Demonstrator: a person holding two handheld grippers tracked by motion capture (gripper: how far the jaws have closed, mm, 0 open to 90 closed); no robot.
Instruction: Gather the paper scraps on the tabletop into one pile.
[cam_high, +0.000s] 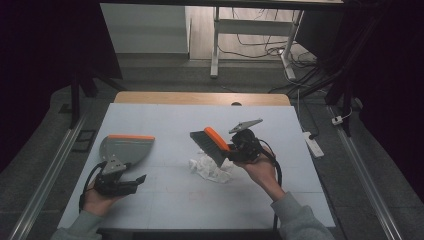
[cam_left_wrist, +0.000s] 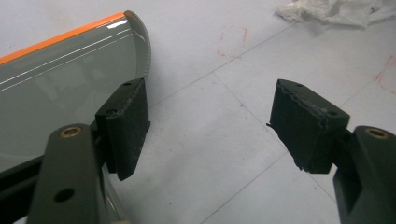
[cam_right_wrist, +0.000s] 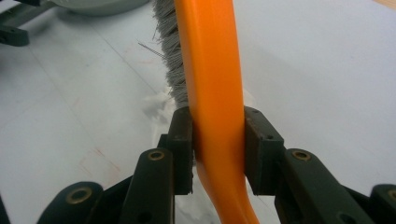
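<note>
The brush (cam_high: 212, 144) is hanging above the crumpled tissue (cam_high: 210, 169) at mid-tabletop (cam_high: 170, 200), its orange handle pinched in the right claw (cam_right_wrist: 218, 135). The left claw (cam_left_wrist: 210, 126) is resting spread beside the dustpan (cam_high: 125, 148). Sweeping is starting; next, the bristles probably need lowering behind the tissue.

- Grey sleeves with ribbed cuffs cover both forearms at the near edge.
- Left hand-held gripper (cam_high: 136, 180): dark body, grey three-cornered plate on top, black cable looping at the wrist.
- Right hand-held gripper (cam_high: 229, 151): same build, grey plate, black cable.
- Black jaw pads, scuffed; brass-ringed pivot screws on dark olive links.
</note>
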